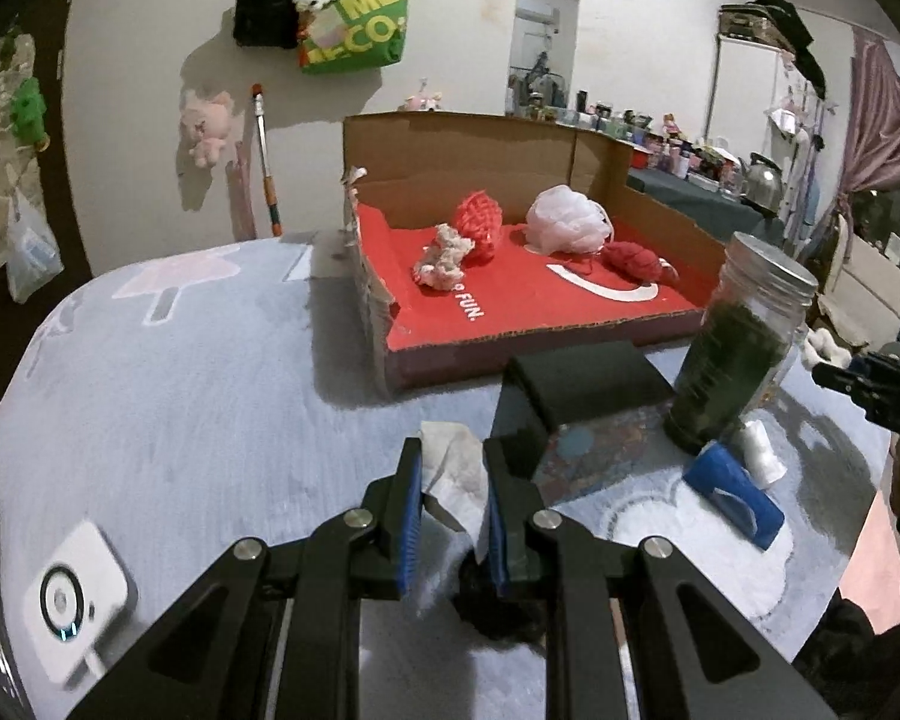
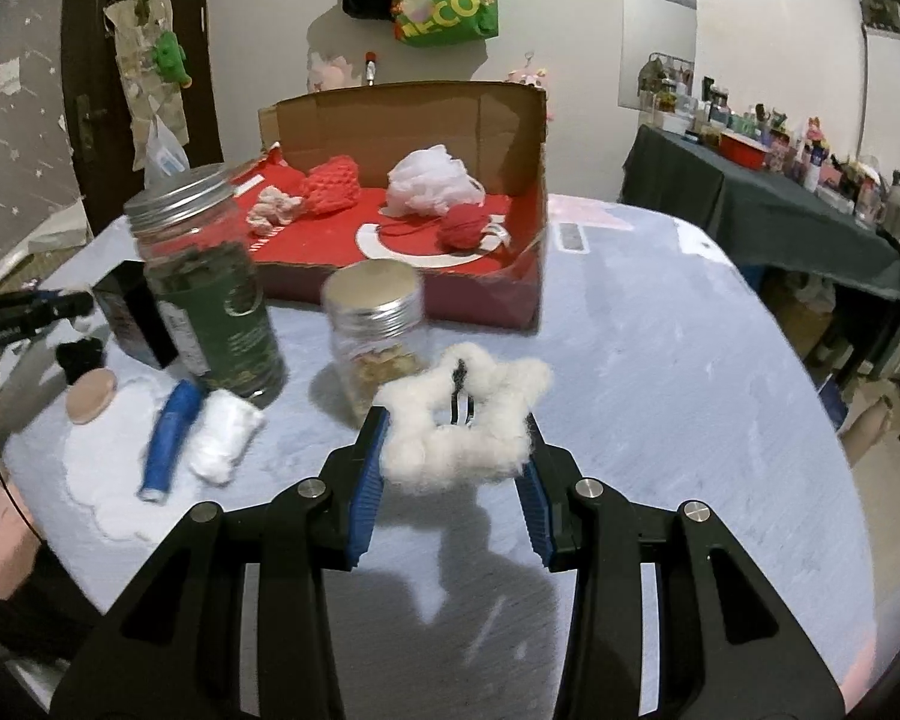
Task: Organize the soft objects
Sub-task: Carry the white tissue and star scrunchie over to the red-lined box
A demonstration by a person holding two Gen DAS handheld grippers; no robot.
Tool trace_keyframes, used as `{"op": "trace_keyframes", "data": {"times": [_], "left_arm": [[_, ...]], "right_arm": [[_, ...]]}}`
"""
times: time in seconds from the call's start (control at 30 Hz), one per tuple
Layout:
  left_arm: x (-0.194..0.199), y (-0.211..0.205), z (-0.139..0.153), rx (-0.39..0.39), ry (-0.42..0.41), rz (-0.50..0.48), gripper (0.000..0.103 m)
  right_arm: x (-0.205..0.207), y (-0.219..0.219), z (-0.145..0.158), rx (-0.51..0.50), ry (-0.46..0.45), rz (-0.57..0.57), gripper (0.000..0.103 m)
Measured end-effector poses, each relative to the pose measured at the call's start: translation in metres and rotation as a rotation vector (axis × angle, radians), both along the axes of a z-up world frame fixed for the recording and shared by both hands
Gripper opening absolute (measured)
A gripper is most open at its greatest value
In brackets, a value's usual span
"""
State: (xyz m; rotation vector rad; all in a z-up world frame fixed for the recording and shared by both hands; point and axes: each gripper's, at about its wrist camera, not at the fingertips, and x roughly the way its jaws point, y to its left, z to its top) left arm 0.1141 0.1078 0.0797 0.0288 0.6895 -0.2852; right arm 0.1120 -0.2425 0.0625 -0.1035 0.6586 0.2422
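Four soft items already lie in the cardboard box [image 2: 528,138], while the left gripper [image 1: 450,510] pinches a crumpled tissue [image 1: 453,474] and the right gripper [image 2: 450,480] clamps a fluffy white star [image 2: 462,420] above the table [image 2: 660,360], both unboxed.

Ahead of my right claw [image 2: 453,468] sits the small jar [image 2: 378,336]; behind it, the box [image 2: 414,120]; tall jar [image 2: 204,282] to my left.
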Motion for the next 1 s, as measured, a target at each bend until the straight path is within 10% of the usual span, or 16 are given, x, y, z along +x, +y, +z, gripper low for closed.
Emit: {"op": "trace_keyframes", "data": {"times": [1.0], "left_arm": [[0.097,-0.036,0.044,0.03,0.058,-0.188,0.019]], "right_arm": [[0.111,0.015,0.047,-0.014,0.051,0.194,0.038]]}}
